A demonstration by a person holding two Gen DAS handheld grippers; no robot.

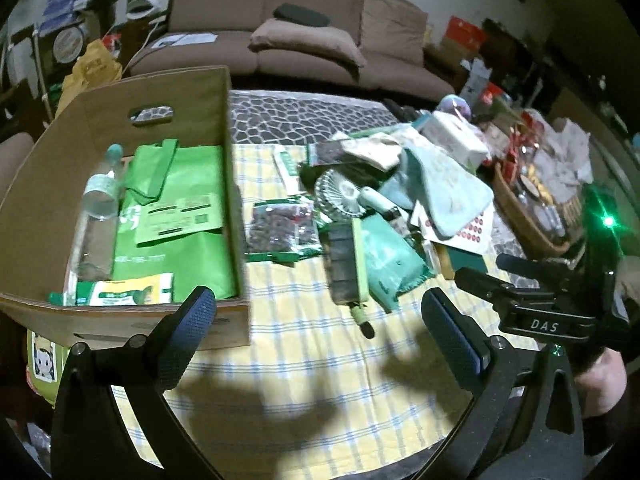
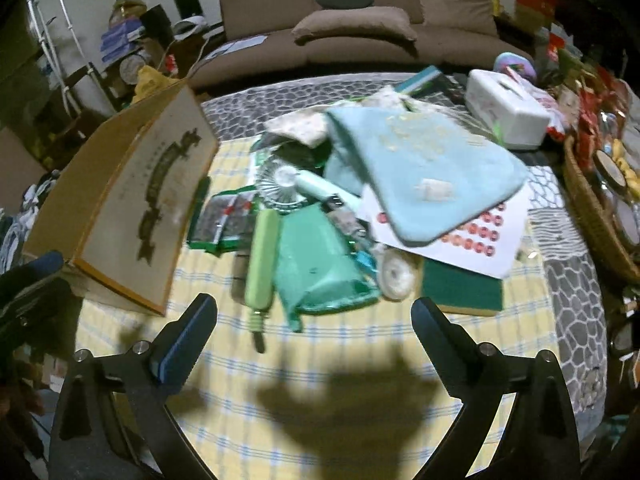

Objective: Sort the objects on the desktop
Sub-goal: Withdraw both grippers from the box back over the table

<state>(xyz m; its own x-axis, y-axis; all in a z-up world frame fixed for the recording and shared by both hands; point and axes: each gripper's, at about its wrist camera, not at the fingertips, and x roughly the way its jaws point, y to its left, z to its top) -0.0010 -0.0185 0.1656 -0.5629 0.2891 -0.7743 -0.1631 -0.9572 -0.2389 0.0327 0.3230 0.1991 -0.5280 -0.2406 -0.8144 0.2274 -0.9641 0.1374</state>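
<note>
my left gripper (image 1: 318,312) and my right gripper (image 2: 314,320) both spread wide, nothing between the fingers, above the yellow checked cloth (image 1: 320,364). cardboard box (image 1: 36,200) at left holds a green bag (image 1: 176,216) and a clear bottle (image 1: 98,216). unsorted pile ahead: hand fan (image 2: 286,184), pale green roller (image 2: 262,256), teal pouch (image 2: 420,176).

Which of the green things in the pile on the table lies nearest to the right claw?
The light green roller. Its handle end points toward the right claw, ahead of the mint pouch and the fan.
</note>
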